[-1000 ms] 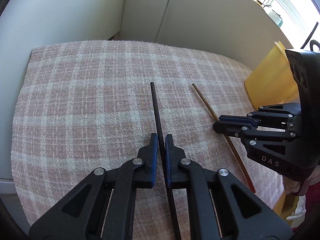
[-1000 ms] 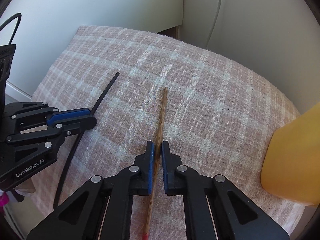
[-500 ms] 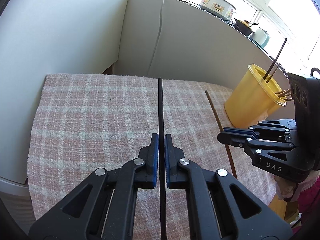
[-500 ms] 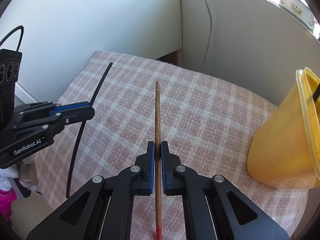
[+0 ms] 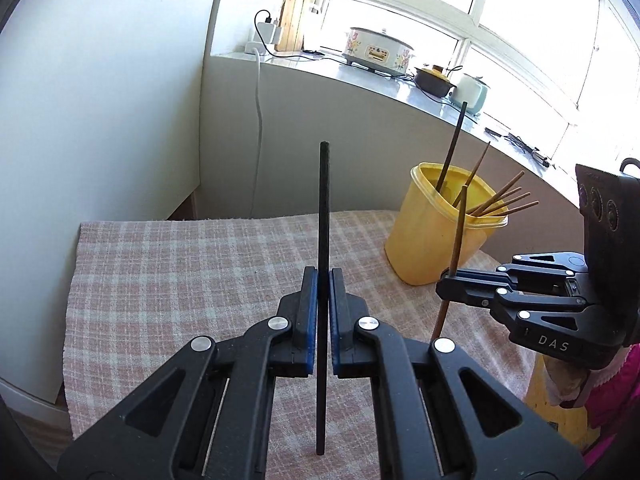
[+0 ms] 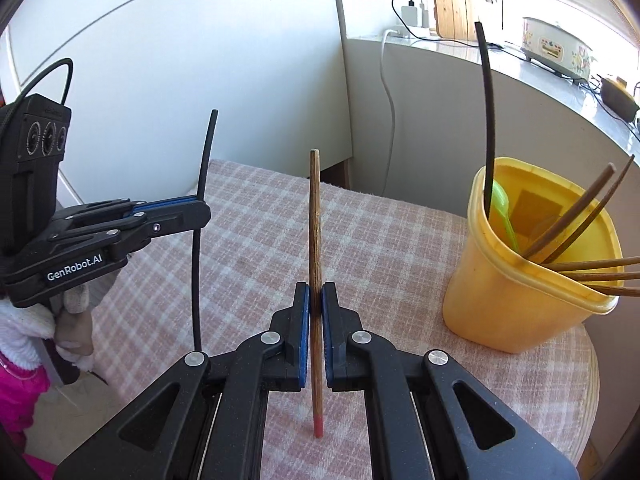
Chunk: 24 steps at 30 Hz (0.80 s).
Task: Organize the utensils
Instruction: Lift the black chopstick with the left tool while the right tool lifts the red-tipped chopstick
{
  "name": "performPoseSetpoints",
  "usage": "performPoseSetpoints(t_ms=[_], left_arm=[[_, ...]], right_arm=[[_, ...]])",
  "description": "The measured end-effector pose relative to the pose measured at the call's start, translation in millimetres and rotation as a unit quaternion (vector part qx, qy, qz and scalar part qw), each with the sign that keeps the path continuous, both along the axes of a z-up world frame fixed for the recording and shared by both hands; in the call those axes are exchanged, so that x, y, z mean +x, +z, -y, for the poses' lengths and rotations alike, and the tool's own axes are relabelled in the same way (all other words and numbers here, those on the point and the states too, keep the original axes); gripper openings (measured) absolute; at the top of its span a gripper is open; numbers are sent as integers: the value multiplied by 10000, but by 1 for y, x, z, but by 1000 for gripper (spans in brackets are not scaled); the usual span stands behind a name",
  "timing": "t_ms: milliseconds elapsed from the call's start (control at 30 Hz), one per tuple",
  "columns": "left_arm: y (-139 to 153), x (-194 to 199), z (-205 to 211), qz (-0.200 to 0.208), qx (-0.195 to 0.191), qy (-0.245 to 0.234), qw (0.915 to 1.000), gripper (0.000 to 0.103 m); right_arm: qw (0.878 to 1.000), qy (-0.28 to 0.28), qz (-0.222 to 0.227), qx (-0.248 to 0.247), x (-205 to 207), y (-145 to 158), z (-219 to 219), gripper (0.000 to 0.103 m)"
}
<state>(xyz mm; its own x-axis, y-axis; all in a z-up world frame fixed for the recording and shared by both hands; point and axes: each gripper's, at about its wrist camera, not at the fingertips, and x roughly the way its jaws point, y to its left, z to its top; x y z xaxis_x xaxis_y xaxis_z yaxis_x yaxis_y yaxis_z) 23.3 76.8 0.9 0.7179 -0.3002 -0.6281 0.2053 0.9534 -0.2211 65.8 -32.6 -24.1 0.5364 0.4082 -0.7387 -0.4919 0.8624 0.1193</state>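
Observation:
My left gripper [image 5: 323,276] is shut on a black chopstick [image 5: 323,208] and holds it upright above the checked cloth. It also shows in the right wrist view [image 6: 202,212], with the black chopstick [image 6: 205,160]. My right gripper [image 6: 315,292] is shut on a brown wooden chopstick [image 6: 315,216] with a red tip, held upright. It shows in the left wrist view [image 5: 446,280] with the brown chopstick [image 5: 459,232]. A yellow tub [image 6: 516,296] at the right holds several chopsticks; it also shows in the left wrist view [image 5: 428,240].
A pink checked cloth [image 5: 180,272] covers the small table. White walls stand behind and left. A sill at the back carries a cooker [image 5: 378,54] and cables. The table's right edge [image 6: 592,376] is close to the tub.
Both grippers have lifted their chopsticks off the cloth and tilted them upright. The yellow tub has come fully into view.

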Motion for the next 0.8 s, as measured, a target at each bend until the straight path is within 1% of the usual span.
performPoseSetpoints(t_ms=[133, 233, 433, 667, 800], left_arm=[[9, -1, 23, 187, 87, -101, 9997, 3], [15, -1, 32, 302, 125, -166, 9993, 3], [24, 1, 40, 446, 27, -273, 9986, 3], [39, 5, 48, 703, -90, -397, 9967, 3], [47, 8, 55, 842, -166, -488, 9951, 3]], right_arm=[[9994, -135, 281, 139, -13, 13, 11, 4], [9989, -182, 359, 231, -20, 19, 18, 4], [9976, -324, 568, 237, -30, 24, 26, 4], [9944, -570, 728, 518, -33, 42, 50, 4], [9919, -735, 872, 565, -41, 50, 66, 4]])
